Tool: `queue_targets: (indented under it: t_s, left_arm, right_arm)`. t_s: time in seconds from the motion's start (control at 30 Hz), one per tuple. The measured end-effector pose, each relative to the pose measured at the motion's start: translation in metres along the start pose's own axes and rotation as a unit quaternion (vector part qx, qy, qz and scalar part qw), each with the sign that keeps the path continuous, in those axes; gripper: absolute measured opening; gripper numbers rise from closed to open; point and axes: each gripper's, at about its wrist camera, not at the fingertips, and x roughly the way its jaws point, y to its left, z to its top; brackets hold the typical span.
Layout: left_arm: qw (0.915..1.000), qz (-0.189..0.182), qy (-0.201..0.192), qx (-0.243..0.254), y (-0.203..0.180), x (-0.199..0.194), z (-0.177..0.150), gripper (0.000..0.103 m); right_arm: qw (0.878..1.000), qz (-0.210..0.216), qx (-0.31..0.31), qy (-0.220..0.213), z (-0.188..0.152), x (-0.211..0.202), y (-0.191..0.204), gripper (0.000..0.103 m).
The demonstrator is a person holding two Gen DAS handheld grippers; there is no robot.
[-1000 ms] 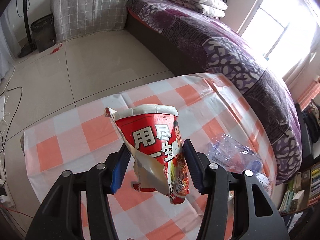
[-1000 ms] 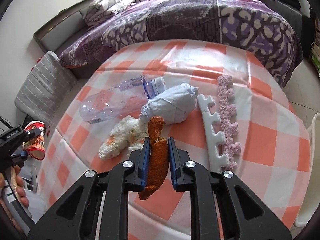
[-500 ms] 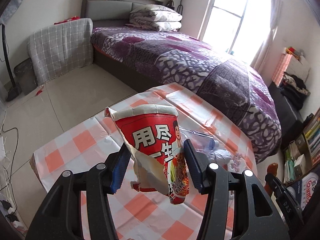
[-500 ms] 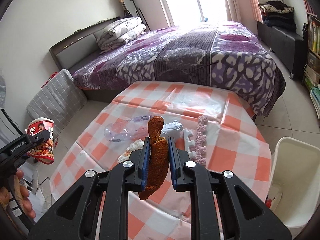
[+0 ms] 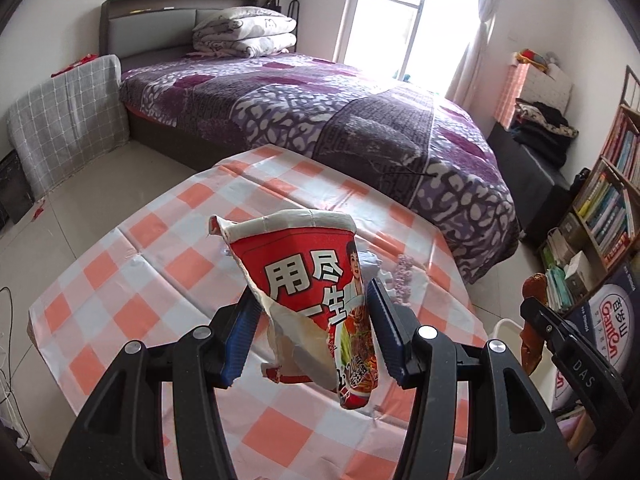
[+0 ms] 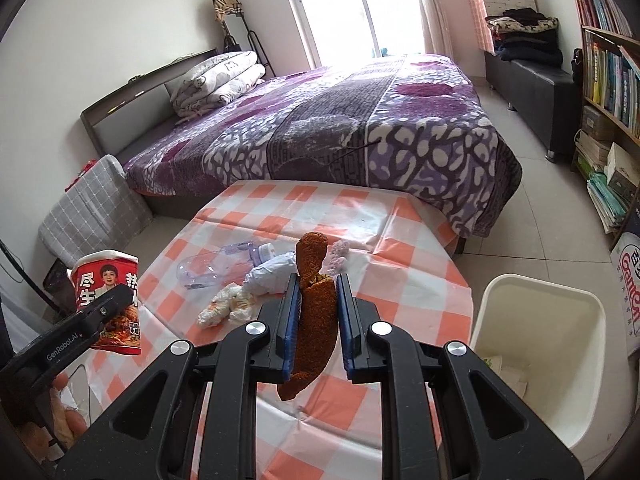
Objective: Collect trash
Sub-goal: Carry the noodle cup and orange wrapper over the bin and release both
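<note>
My left gripper [image 5: 310,332] is shut on a crushed red noodle cup [image 5: 308,292], held above the checked table [image 5: 160,272]; cup and gripper also show at the left of the right wrist view [image 6: 108,300]. My right gripper [image 6: 316,320] is shut on a brown crusty scrap [image 6: 314,300], held above the table's near edge; it also shows in the left wrist view [image 5: 534,320]. A white bin [image 6: 552,344] stands on the floor right of the table. On the table lie a clear plastic bottle [image 6: 216,266], a white bag [image 6: 268,274] and crumpled tissue [image 6: 224,306].
A pink fuzzy strip [image 6: 338,256] lies on the table behind the scrap. A purple bed [image 6: 340,128] stands beyond the table. Bookshelves [image 6: 608,80] and a box [image 6: 632,292] line the right wall. A grey checked cushion [image 5: 64,120] leans at the left.
Both grippers have risen and pulled back from the table with their loads. The white bin has come into the right wrist view.
</note>
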Motion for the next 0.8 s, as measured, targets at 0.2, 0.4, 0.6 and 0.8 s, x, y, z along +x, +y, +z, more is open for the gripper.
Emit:
queue_targets:
  t_s: [0.2,0.4,0.6,0.8]
  left_arm:
    - [0.9994,-0.022,0.005,0.027,-0.037,0.006,-0.008,0.054]
    - [0.9977,-0.043,0.008,0.053,-0.068,0.009,-0.016,0.054]
    - [0.9948,-0.062,0.013,0.080,-0.097,0.010,-0.025,0.054]
    - [0.9911,-0.080,0.019,0.105,-0.124,0.012,-0.037,0.054]
  right_arm:
    - [0.999,-0.028,0.019,-0.010,0.003,-0.015,-0.032,0.017]
    - [0.997,-0.062,0.045,-0.006,0.003,-0.024,-0.069,0.017]
    - [0.993,-0.094,0.072,0.004,0.000,-0.029,-0.099,0.017]
    - [0.989,-0.117,0.090,0.018,-0.006,-0.033,-0.124,0.017]
